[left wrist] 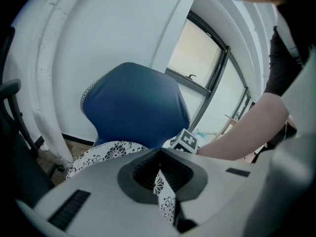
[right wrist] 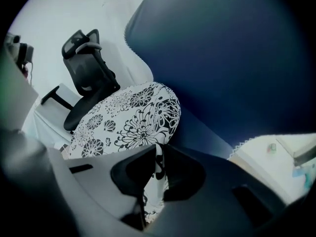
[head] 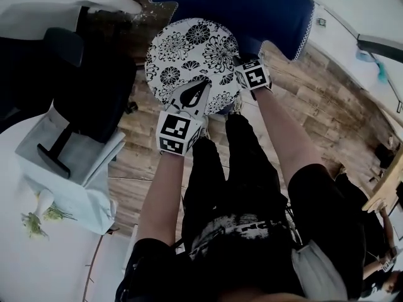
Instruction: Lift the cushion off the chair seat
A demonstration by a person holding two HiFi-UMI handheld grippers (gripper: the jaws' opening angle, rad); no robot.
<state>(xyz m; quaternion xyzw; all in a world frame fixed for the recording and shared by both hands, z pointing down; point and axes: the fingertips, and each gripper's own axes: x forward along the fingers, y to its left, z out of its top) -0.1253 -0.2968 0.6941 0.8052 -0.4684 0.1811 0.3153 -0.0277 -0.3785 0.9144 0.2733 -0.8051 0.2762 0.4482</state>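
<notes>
A round white cushion (head: 189, 52) with a black flower print lies on the seat of a blue chair (head: 252, 11). My left gripper (head: 195, 96) is shut on the cushion's near edge. In the left gripper view the printed fabric (left wrist: 165, 199) is pinched between the jaws of the left gripper (left wrist: 159, 174), with the rest of the cushion (left wrist: 106, 152) in front of the chair back (left wrist: 133, 102). My right gripper (head: 240, 61) is shut on the cushion's right edge. In the right gripper view the right gripper (right wrist: 158, 167) pinches a fold of the cushion (right wrist: 128, 117) beside the chair (right wrist: 222, 58).
A black office chair (head: 82, 87) stands left of the blue chair and shows in the right gripper view as well (right wrist: 86, 68). A white table (head: 25, 269) with small flowers (head: 38, 219) is at lower left. The person's black-clad legs (head: 233, 168) stand on the wooden floor (head: 327, 106).
</notes>
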